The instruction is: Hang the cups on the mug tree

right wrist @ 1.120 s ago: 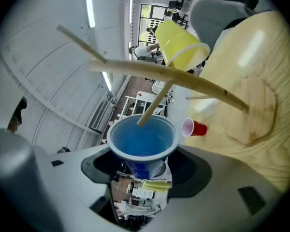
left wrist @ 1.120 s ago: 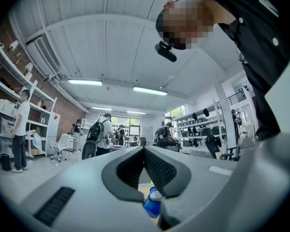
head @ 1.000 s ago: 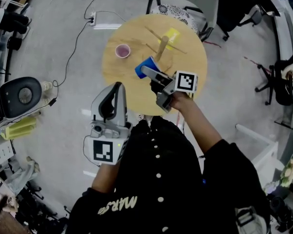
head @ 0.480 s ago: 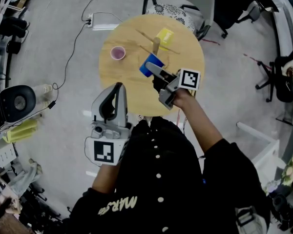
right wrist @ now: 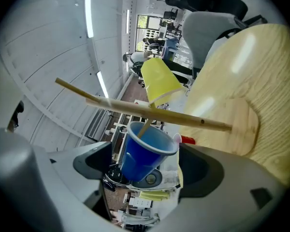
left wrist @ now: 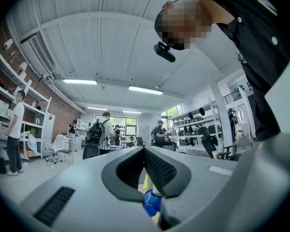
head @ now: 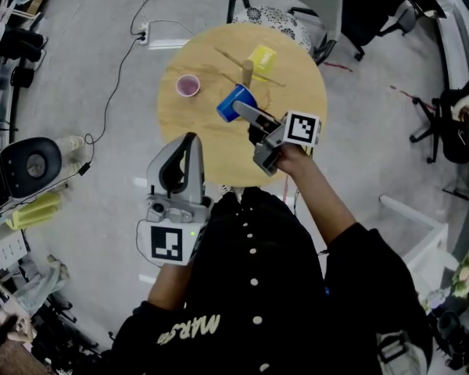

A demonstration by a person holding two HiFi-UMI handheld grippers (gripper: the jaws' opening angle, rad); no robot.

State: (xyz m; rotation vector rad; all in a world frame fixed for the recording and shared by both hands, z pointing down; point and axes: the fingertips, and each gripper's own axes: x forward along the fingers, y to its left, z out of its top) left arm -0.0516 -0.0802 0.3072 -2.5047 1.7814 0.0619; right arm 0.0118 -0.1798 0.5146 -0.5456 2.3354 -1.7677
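R gripper (right wrist: 146, 164) jaws just opened, apart around blue cup (right wrist: 144, 149) on mug tree (right wrist: 183, 117) peg; snagging it on pull-back could drop it. L gripper (head: 189, 141) jaws together.

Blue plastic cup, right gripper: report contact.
Cannot tell. Right gripper view: right gripper, jaws just opened, clears blue plastic cup on one side; rim borders the other.

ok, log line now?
right tool: jaws just opened, blue cup between, on mug tree peg | left tool: shut | pink cup: on table

Blue cup (right wrist: 144, 152) on mug tree (right wrist: 159, 114)
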